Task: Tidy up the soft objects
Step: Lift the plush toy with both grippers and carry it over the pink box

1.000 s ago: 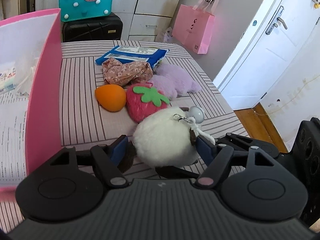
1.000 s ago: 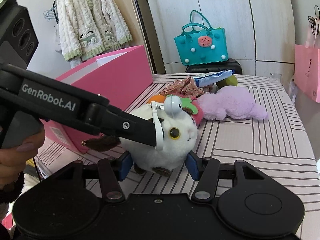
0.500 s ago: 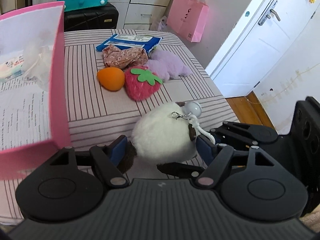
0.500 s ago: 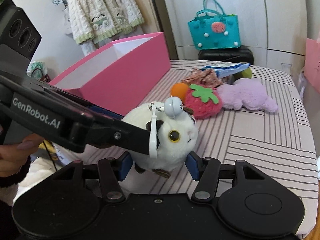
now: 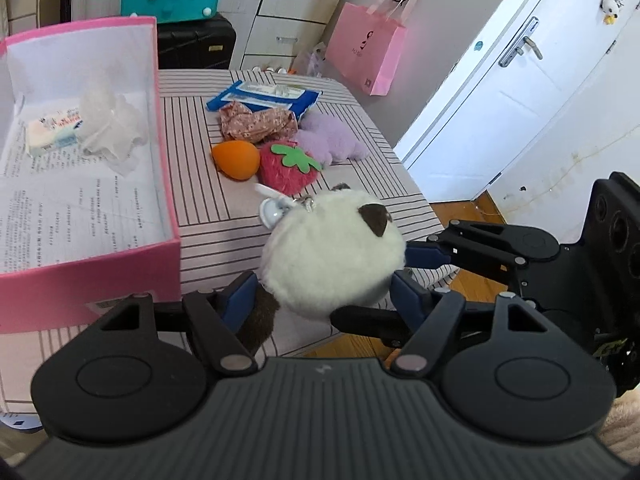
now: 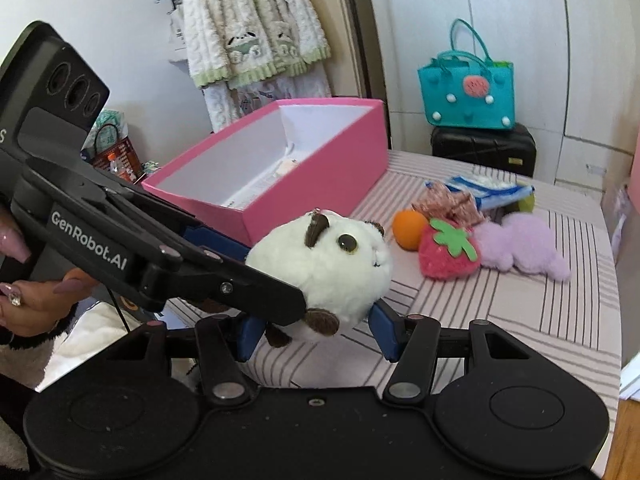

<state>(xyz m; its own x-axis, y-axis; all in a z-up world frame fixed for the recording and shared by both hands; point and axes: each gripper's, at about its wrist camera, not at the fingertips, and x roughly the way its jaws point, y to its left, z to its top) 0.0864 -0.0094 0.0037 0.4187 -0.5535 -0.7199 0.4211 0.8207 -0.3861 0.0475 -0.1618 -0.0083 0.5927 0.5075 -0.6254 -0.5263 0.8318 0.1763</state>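
Behind everything, white wardrobe doors and a white room door close in a striped pink-and-grey bedcover that spreads ahead of both sets of fingers. On it, to the left of the left gripper's fingers and beyond the right gripper's, stands a large open pink cardboard box, lined white and holding printed paper and crumpled tissue.

Well beyond the fingertips of both grippers lies a cluster of soft things: a flat lilac plush animal, a red plush strawberry with a green felt leaf touching it, an orange egg-shaped plush beside the strawberry, a crumpled floral fabric pouch and a blue-and-white wipes packet behind them.

Both grippers grasp one round white plush toy with brown ears, lifted clear of the bedcover near its front edge. The left gripper has its blue pads pressed into the toy's sides, its jaws having just closed a little on it. The right gripper clamps the toy's underside between its own blue pads, crossing the left one's fingers. A pale keychain clasp hangs off the toy's far side, beyond the left fingertips.
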